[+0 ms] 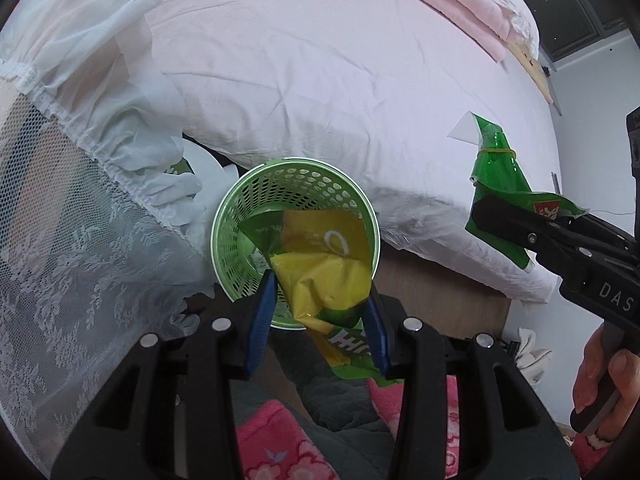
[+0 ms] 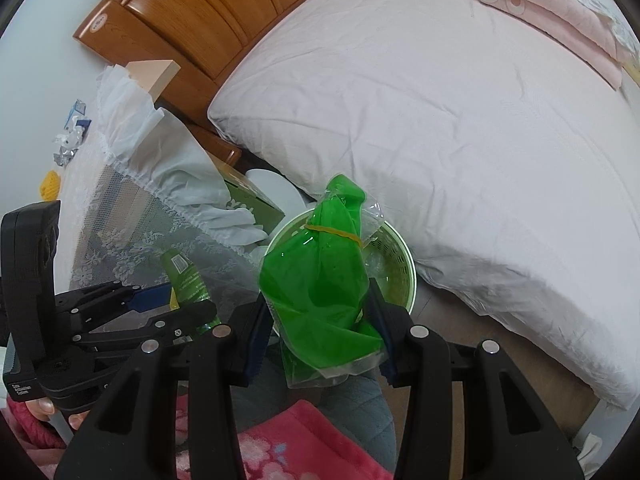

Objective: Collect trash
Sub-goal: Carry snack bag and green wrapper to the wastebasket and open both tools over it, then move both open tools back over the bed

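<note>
Beside the bed (image 2: 440, 120), the left tongs (image 1: 322, 304) pinch a yellow snack wrapper (image 1: 320, 268) over the green basket (image 1: 240, 216), while the right tongs (image 2: 320, 316) pinch a green bag (image 2: 320, 280) above it.

Right gripper (image 1: 500, 224) body: white letters "DAS", cut off at the frame edge.
Yellow-green snack wrapper (image 1: 324, 272): a white "O" and partial white letters, upside down, not readable.
Left gripper (image 2: 168, 312) body: small white print, too small to read.
Green box (image 2: 252, 204): white letters, unreadable.
</note>
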